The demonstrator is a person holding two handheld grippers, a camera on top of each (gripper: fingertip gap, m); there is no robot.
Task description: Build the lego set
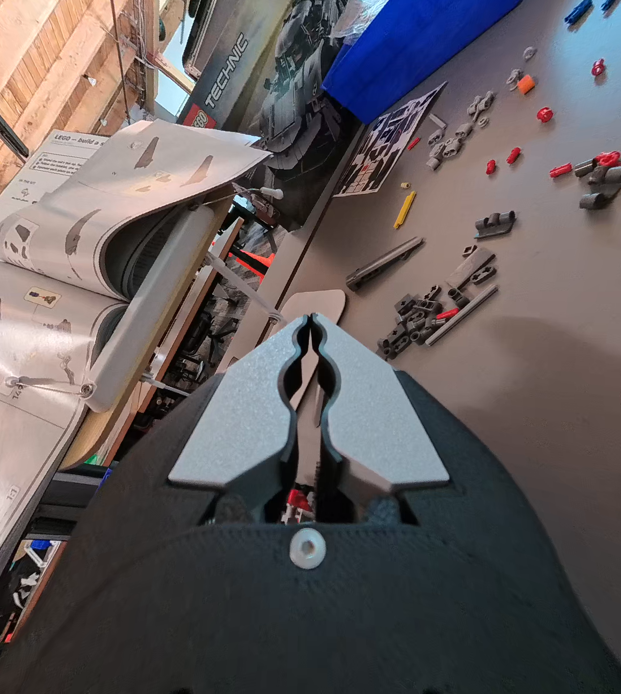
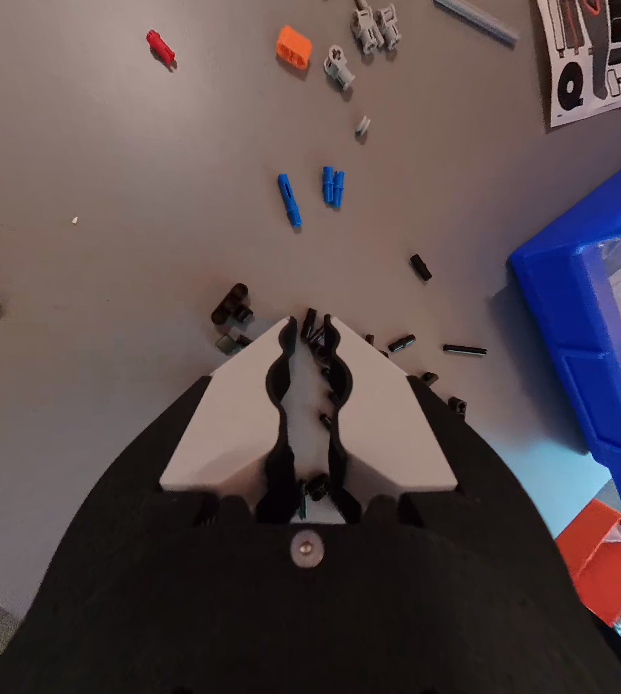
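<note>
The grey table (image 2: 76,150) carries scattered plastic building parts. A deep blue plastic bin (image 2: 571,338) stands at its right edge, with a printed sticker sheet (image 2: 601,56) beyond it. An open instruction booklet (image 1: 57,244) on a stand rises at the far left. The left tongs (image 1: 310,317) hang above the table, tips pressed together on nothing. The right tongs (image 2: 310,323) stand narrowly apart over a cluster of small black pins (image 2: 309,325); one pin lies between the tips, with a gap on the left side. Three blue pins (image 2: 289,199) lie farther off.
</note>
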